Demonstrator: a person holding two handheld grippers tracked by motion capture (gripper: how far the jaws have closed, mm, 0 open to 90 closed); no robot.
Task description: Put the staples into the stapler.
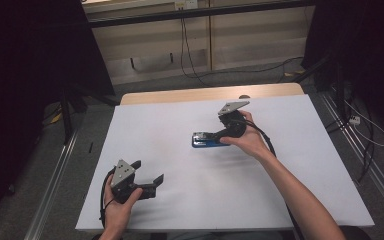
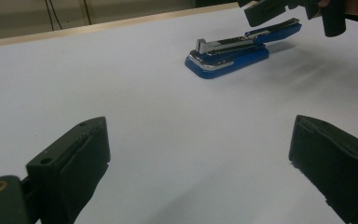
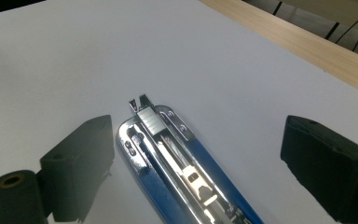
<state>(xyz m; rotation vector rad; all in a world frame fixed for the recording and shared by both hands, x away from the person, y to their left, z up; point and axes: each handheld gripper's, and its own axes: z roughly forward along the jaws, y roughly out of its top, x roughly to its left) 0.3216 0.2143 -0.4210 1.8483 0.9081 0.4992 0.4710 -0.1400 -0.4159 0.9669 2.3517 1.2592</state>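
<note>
A blue stapler [image 1: 209, 142] with its chrome staple channel showing lies on the white table top [image 1: 190, 200], right of centre. My right gripper [image 1: 200, 136] hangs over it, pointing left. In the right gripper view the black jaws stand wide apart on either side of the stapler [image 3: 168, 149], and the pads do not touch it; the right gripper [image 3: 198, 126] is open. My left gripper [image 1: 149, 171] rests near the front left of the table, open with nothing between its jaws. The left gripper view looks across bare table from the left gripper [image 2: 198, 140] to the stapler [image 2: 228, 53] farther off.
A strip of wooden table edge [image 1: 205, 94] runs along the far side. Cables [image 1: 190, 60] trail over the floor behind, and black stands [image 1: 67, 115] flank the table. White surface lies all around the stapler.
</note>
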